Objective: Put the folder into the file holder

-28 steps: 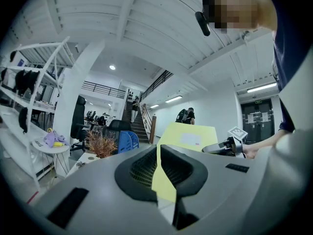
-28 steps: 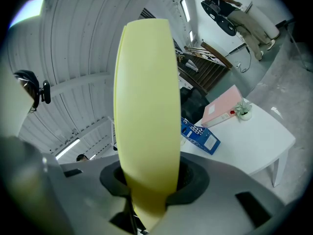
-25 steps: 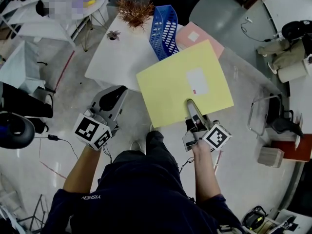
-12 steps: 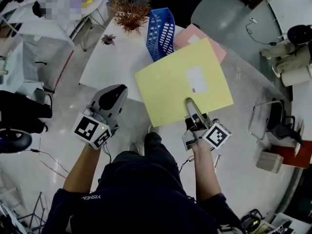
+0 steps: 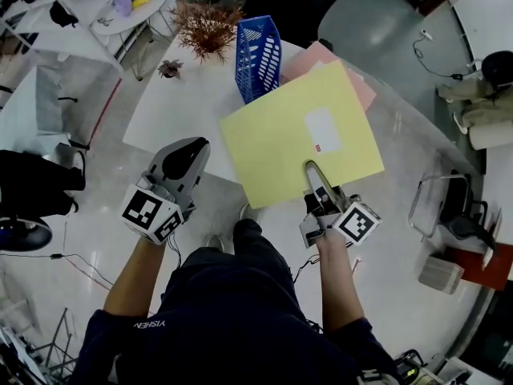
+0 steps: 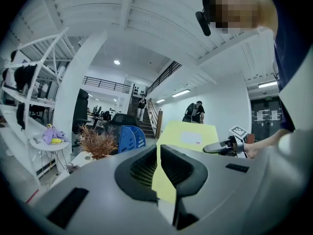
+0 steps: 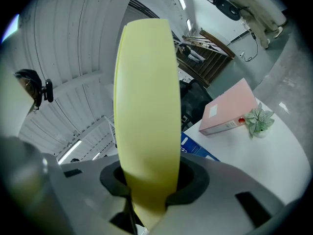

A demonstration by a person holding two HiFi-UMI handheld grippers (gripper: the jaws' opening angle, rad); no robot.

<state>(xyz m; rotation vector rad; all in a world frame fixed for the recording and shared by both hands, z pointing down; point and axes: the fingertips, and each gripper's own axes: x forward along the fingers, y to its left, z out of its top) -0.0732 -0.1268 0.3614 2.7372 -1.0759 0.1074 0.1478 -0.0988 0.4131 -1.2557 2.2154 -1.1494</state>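
In the head view, the right gripper (image 5: pixel 314 172) grips the near edge of the yellow folder (image 5: pixel 300 131), which lies flat in the air, its white label up. The folder's far corner overlaps a pink binder (image 5: pixel 362 85) lying on the white table (image 5: pixel 188 107). The blue file holder (image 5: pixel 256 50) stands upright on the table just beyond the folder's far left edge; whether the two touch cannot be told. A dried brown plant (image 5: pixel 207 24) stands left of the holder, and a small potted plant (image 5: pixel 170 68) sits near the table's left edge. The left gripper (image 5: pixel 190 152) hangs off the table's near side, well to the left of the folder and holding nothing.

In the left gripper view, the jaws are drawn together with only a thin slit between the pads and nothing in them. Beyond them the yellow folder (image 6: pixel 188 136) shows with the right gripper (image 6: pixel 221 147) on its edge, the file holder (image 6: pixel 128 137) and the dried plant (image 6: pixel 98 143) to its left.

In the right gripper view, the jaws are clamped on the folder (image 7: pixel 146 97), which rises edge-on from between the pads. To its right the pink binder (image 7: pixel 230 112) lies on the table with a small green plant (image 7: pixel 259 120) just beside it. A strip of the blue holder (image 7: pixel 195 149) shows behind the folder.
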